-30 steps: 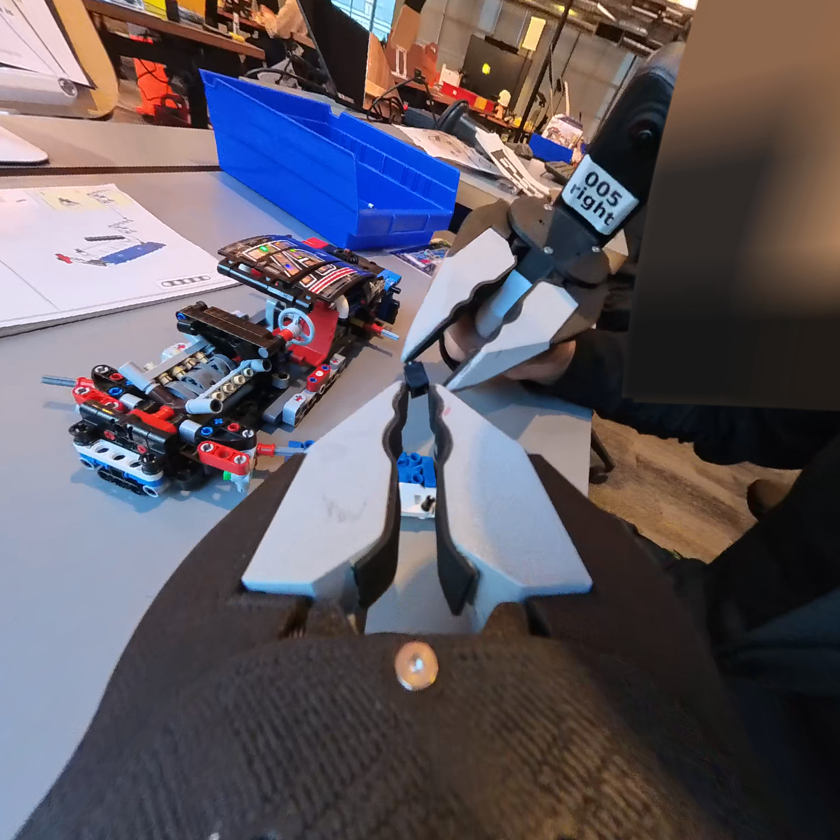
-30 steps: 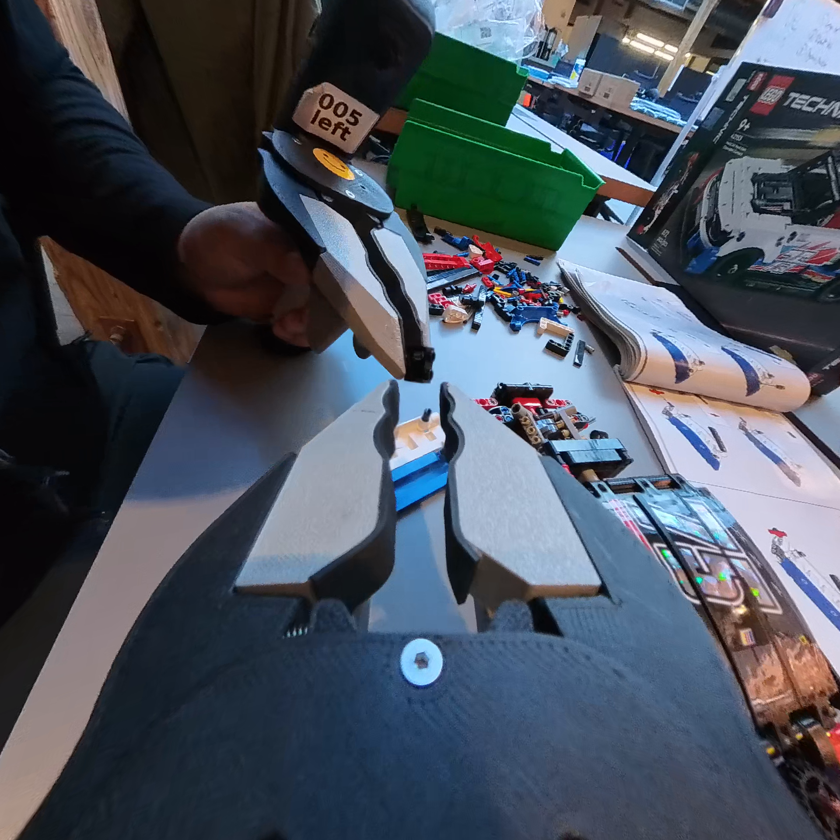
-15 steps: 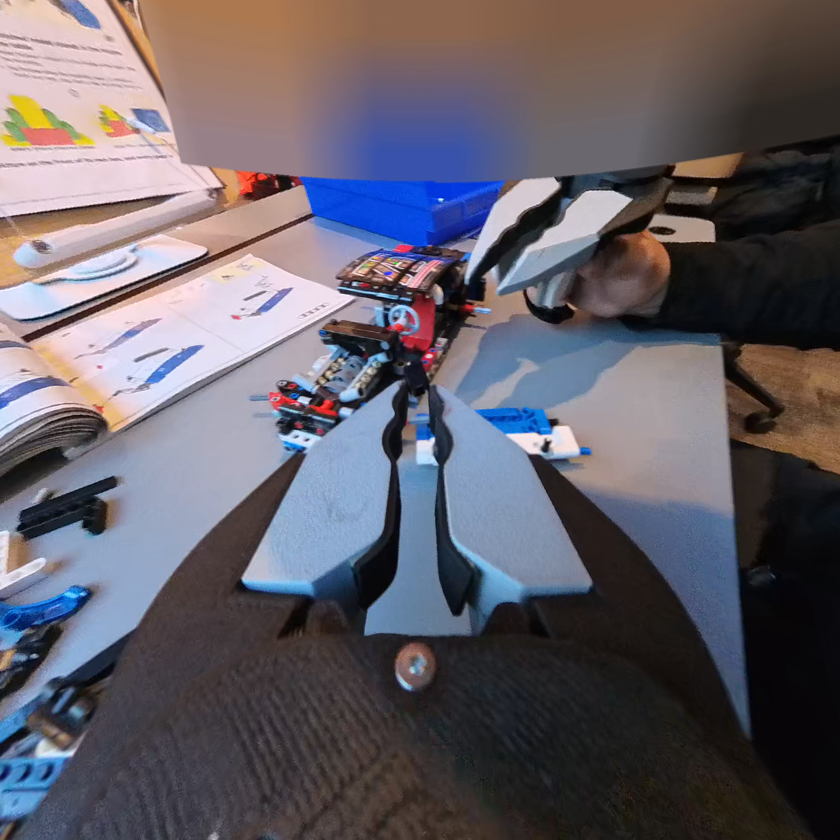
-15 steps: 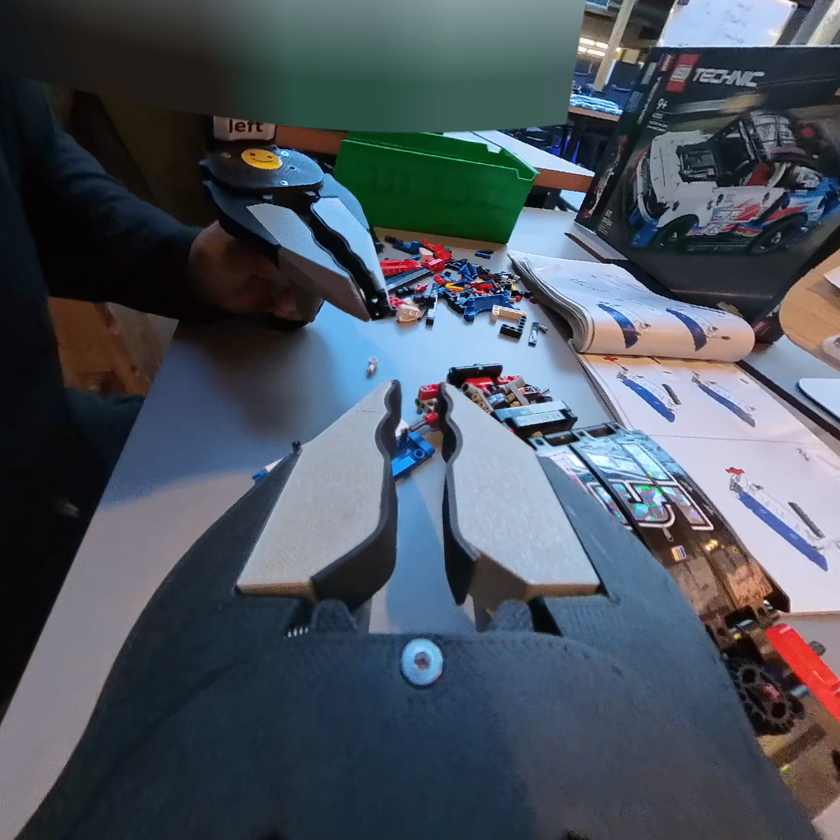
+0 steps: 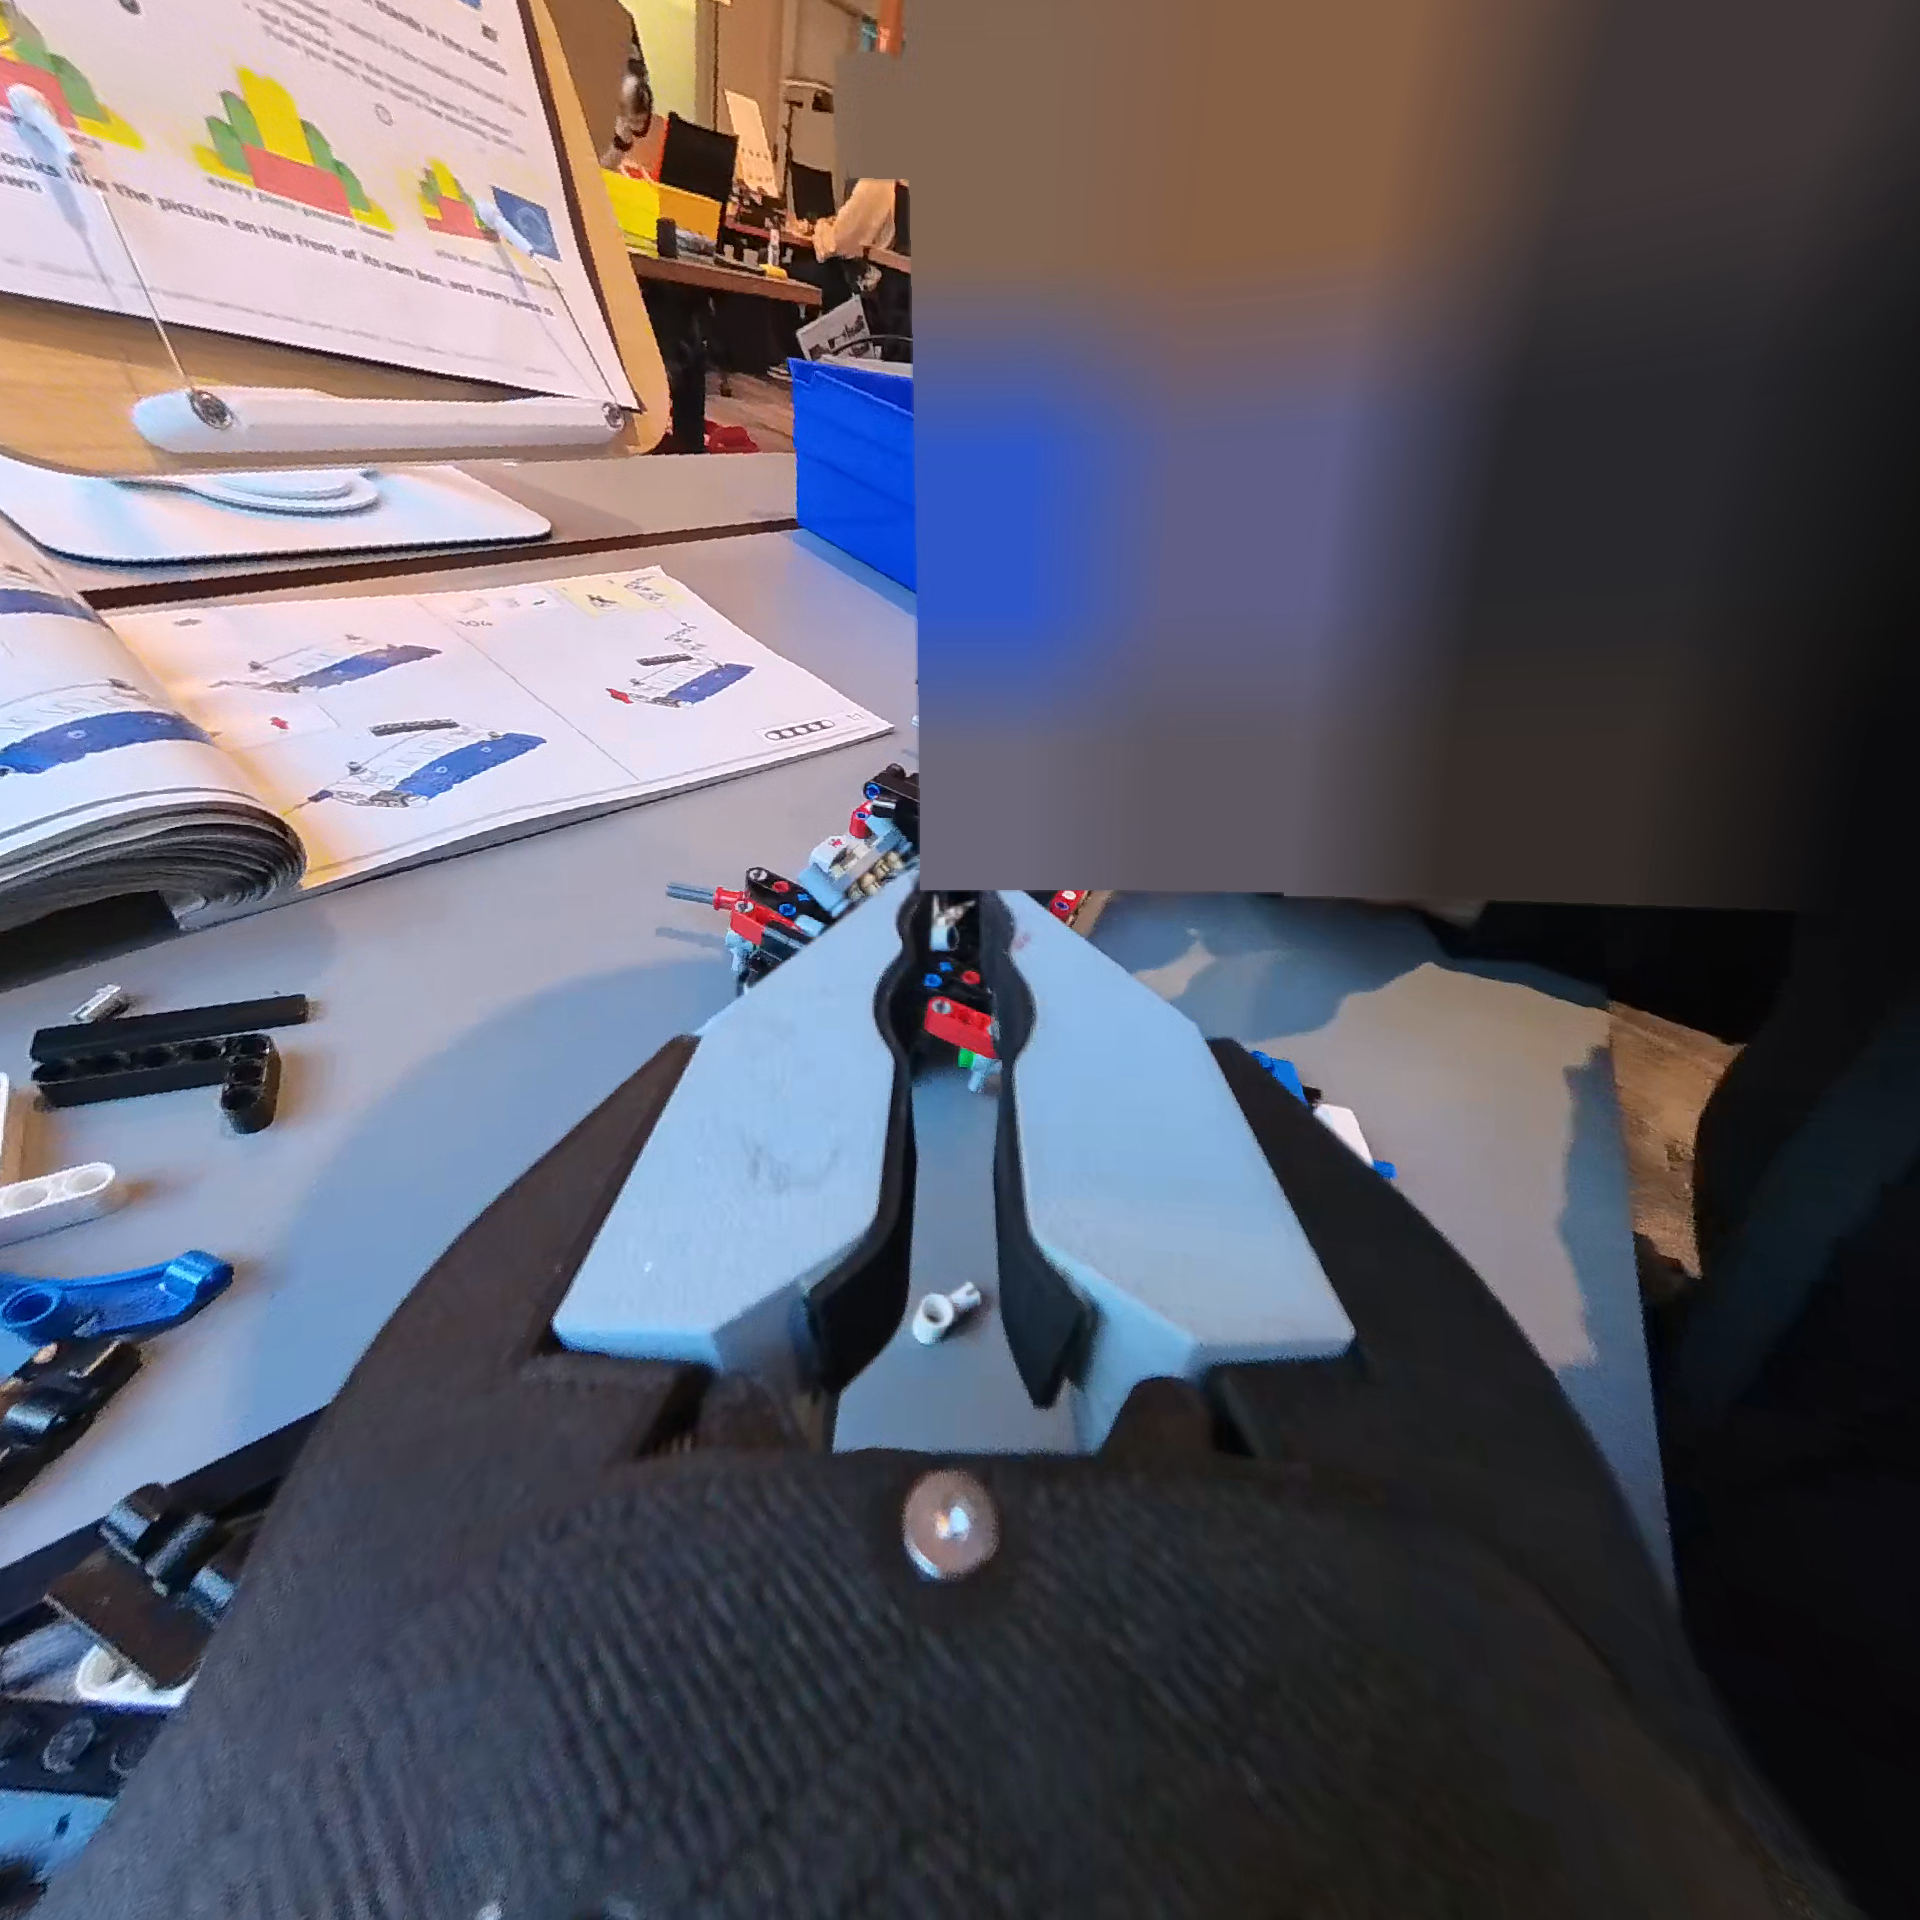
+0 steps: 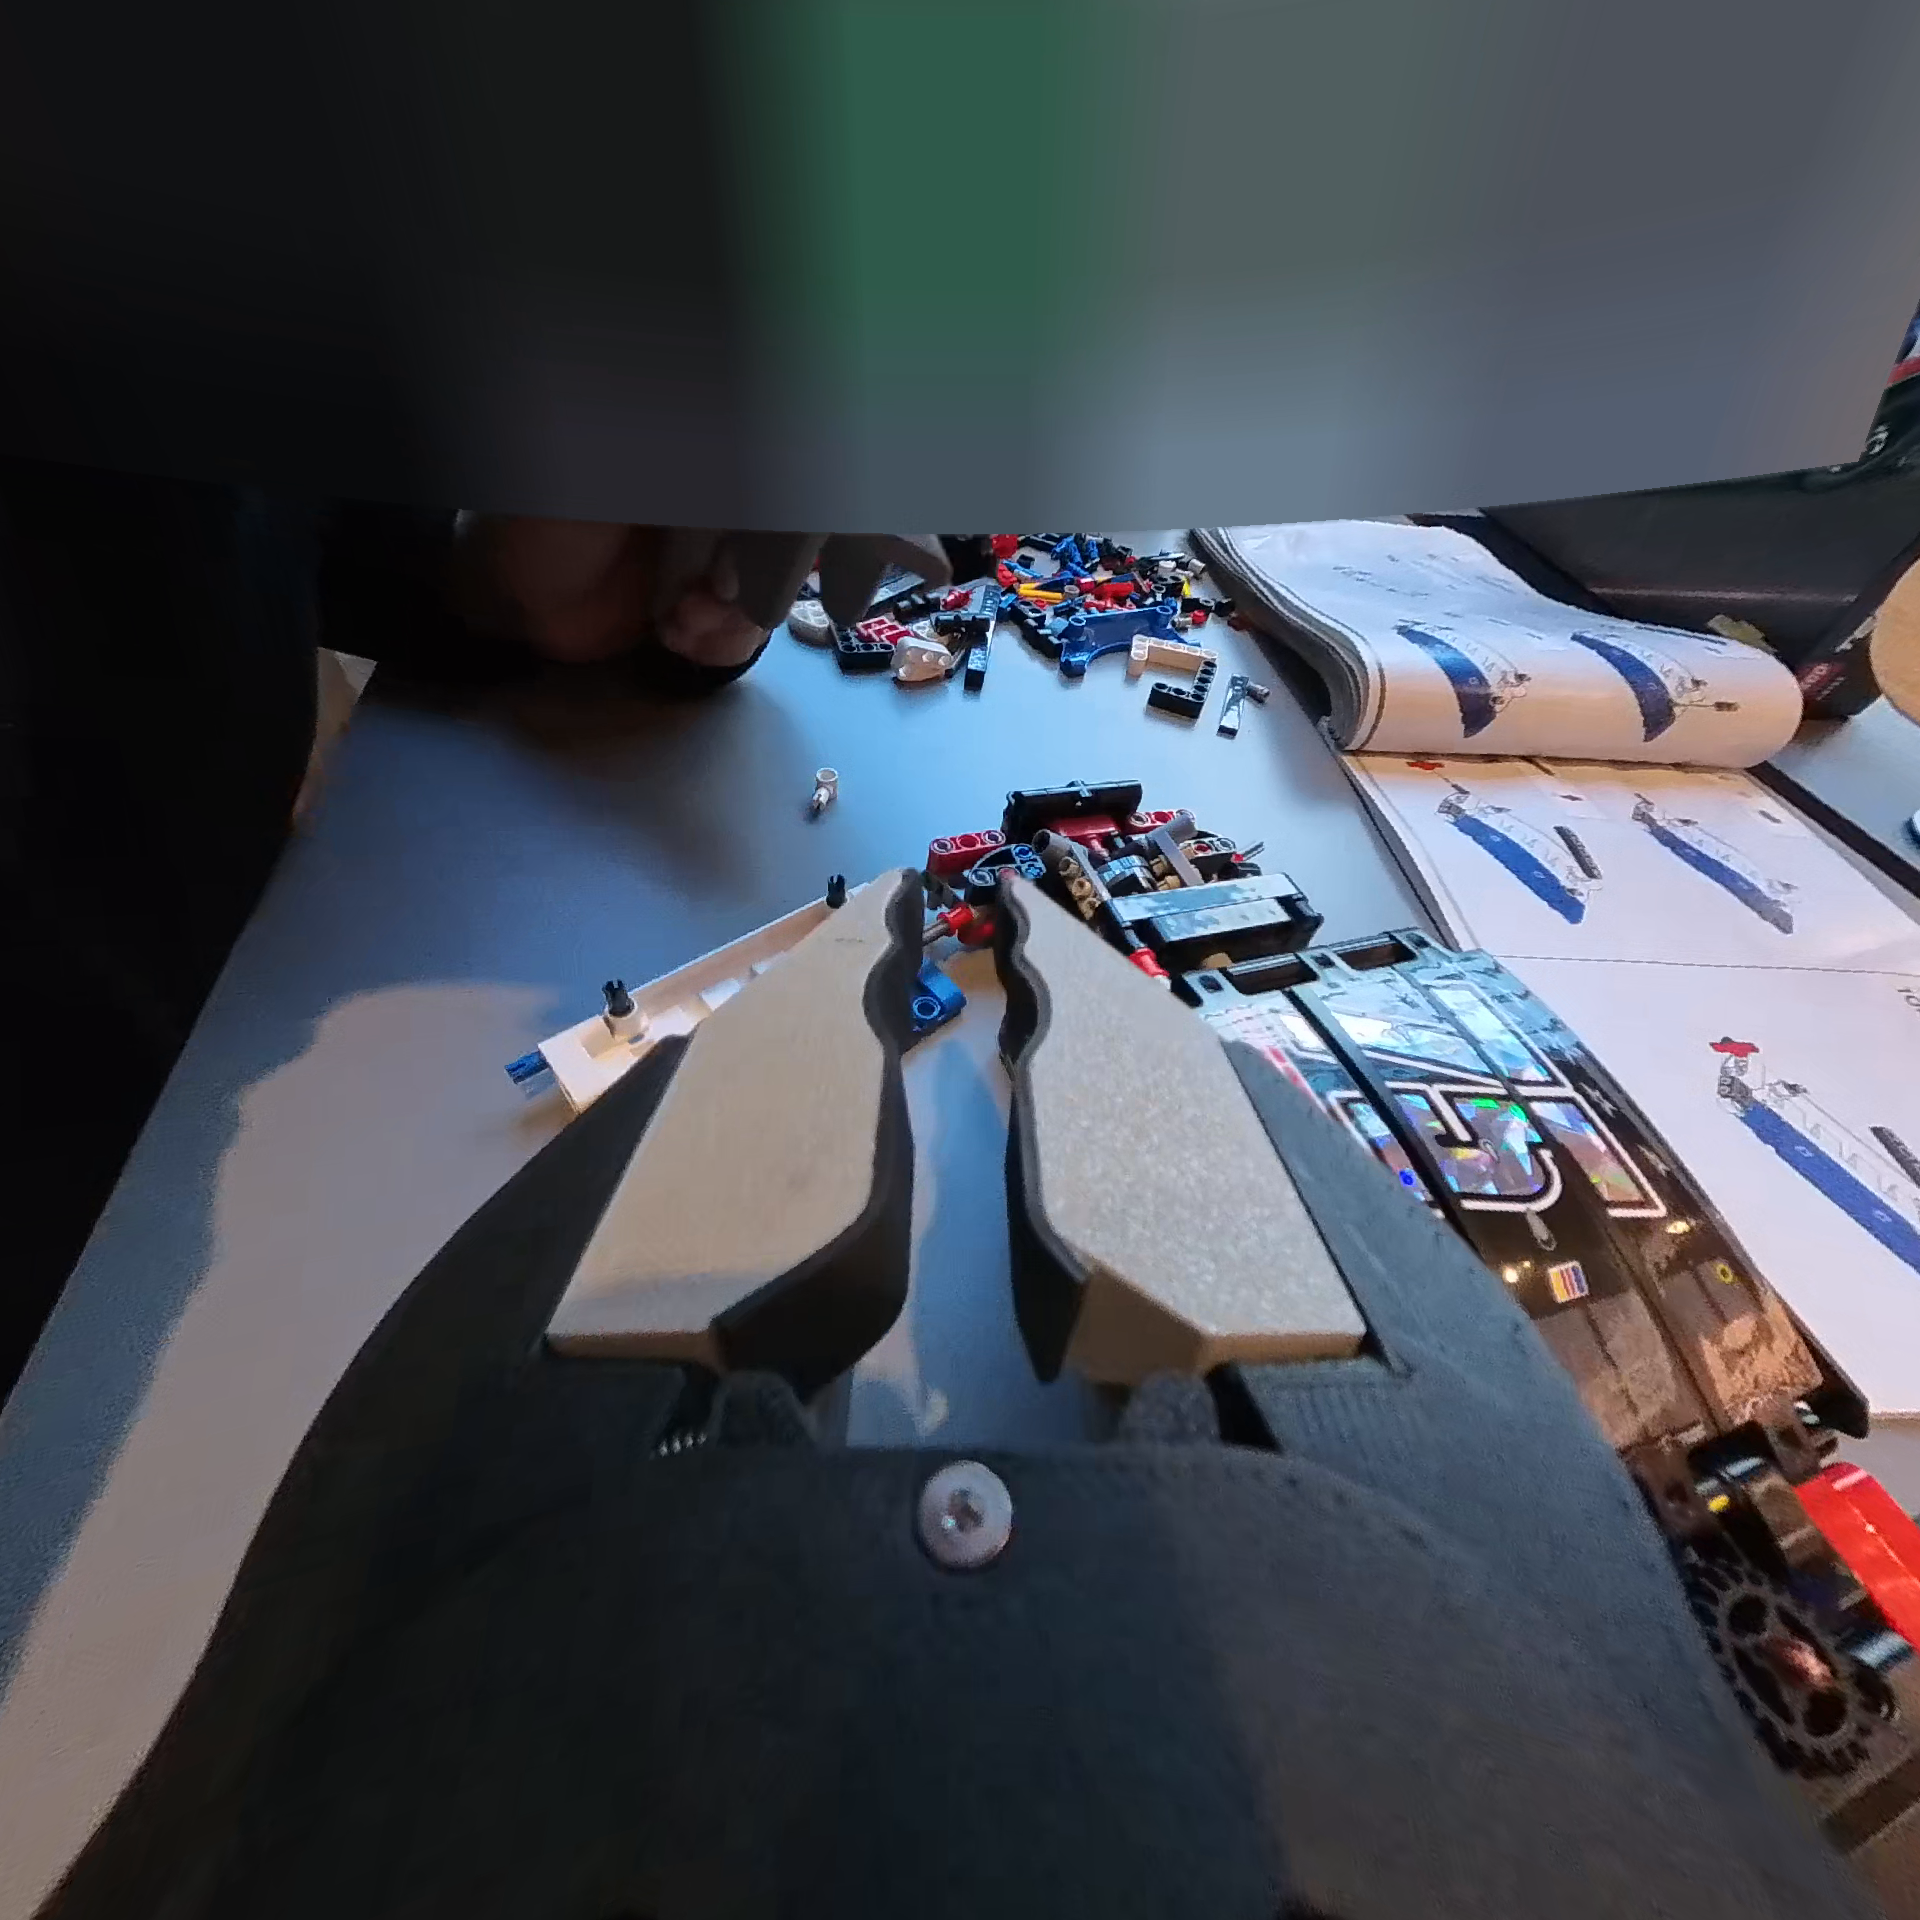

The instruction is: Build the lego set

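While both grippers hovered low over the grey surface (image 6: 436,831), neither held a part; the left gripper (image 5: 951,935) had its fingers slightly apart with nothing between them, a small white connector pin (image 5: 943,1314) lying loose on the surface under the gap; the right gripper (image 6: 956,904) likewise had its fingers slightly apart and empty, tips just short of the partly built car chassis (image 6: 1132,873). Chassis: black, red and grey, at mid-surface, its decorated black body panel (image 6: 1455,1132) running back beside the right gripper; white-and-blue sub-assembly (image 6: 665,997) flat on the surface just left of the right fingers, partly hidden by them; loose parts pile (image 6: 1039,623) at the far end; black beam (image 5: 156,1049) and blue curved piece (image 5: 104,1294) at the left; open instruction booklet (image 5: 416,707) alongside the chassis; blue bin (image 5: 852,457) behind.
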